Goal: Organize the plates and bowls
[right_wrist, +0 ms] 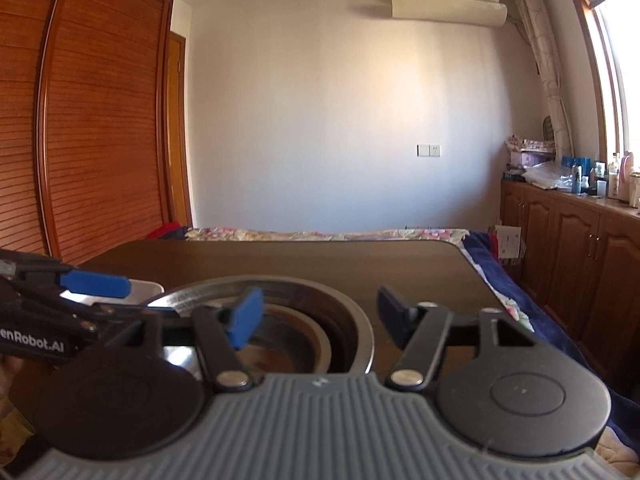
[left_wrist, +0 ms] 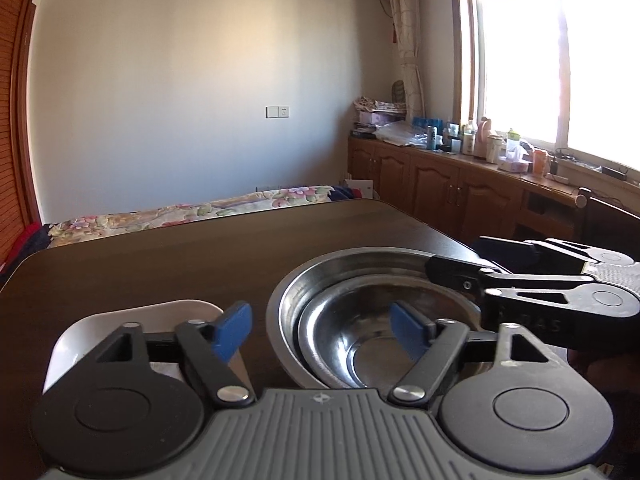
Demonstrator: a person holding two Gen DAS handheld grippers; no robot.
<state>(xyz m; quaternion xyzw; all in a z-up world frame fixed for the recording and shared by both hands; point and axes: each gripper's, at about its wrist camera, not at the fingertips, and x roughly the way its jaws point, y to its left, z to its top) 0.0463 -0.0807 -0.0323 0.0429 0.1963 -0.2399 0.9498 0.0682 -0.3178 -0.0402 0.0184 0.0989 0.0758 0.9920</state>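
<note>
Left wrist view: left gripper (left_wrist: 322, 334) spread wide, its 2 blue pads apart with nothing between them. It hangs low over a dark wooden table (left_wrist: 180, 264). Left pad sits in front of a white dish (left_wrist: 80, 340), which rests on the table at the near left. Right pad lies in front of a small steel bowl (left_wrist: 360, 328) nested inside a large steel bowl (left_wrist: 304, 292); both sit on the table just right of the dish. Right gripper (left_wrist: 436, 270) reaches in from the right, its black finger over the far right rim of the large bowl; whether it touches the rim, cannot tell, and its spread is not readable from here. Behind: bed with floral cover (left_wrist: 192, 212), wooden cabinets (left_wrist: 432, 184) under a bright window.

Right wrist view: right gripper (right_wrist: 320, 316) open wide, 1 finger in front of the bowls' inside, the other past the rim over bare table (right_wrist: 320, 260), holding nothing. Large steel bowl (right_wrist: 360, 320) with small steel bowl (right_wrist: 296, 344) nested in it lies directly below. Left gripper (right_wrist: 100, 284) enters from the left, a blue pad above the white dish (right_wrist: 148, 290). Wooden wardrobe (right_wrist: 88, 120) at left.
</note>
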